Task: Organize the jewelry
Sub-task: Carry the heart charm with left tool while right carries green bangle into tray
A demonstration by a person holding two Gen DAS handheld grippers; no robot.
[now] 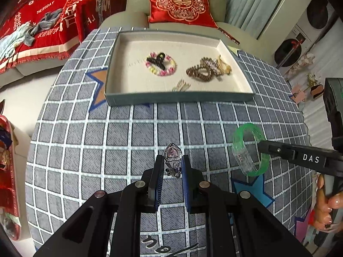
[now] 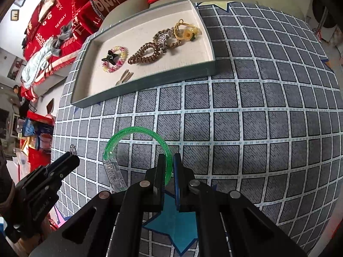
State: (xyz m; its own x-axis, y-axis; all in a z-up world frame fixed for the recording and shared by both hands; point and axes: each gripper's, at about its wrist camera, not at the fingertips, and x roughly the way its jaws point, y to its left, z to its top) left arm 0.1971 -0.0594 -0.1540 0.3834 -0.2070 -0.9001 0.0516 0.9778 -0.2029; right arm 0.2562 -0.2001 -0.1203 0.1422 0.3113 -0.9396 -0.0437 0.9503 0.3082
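Observation:
My left gripper (image 1: pixel 172 162) is shut on a silver heart-shaped hair clip (image 1: pixel 173 154) with a pink stone, held above the checked tablecloth. My right gripper (image 2: pixel 169 162) is shut on the rim of a green translucent bangle (image 2: pixel 137 131), which hangs clear of the cloth; the bangle (image 1: pixel 248 147) also shows at the right of the left wrist view, pinched by the right gripper's fingers (image 1: pixel 278 151). Ahead lies a shallow grey-sided box (image 1: pixel 178 99) holding a pink bead bracelet with a black claw clip (image 1: pixel 160 63), brown coil hair ties (image 1: pixel 199 72) and a small pale clip (image 1: pixel 181 85).
The grey checked tablecloth (image 1: pixel 128 139) with blue star patches covers a round table. Behind the box stands a pale sofa with a red embroidered cushion (image 1: pixel 182 4) and red blankets (image 1: pixel 42 21). Red packages (image 2: pixel 40 132) sit off the table's left edge.

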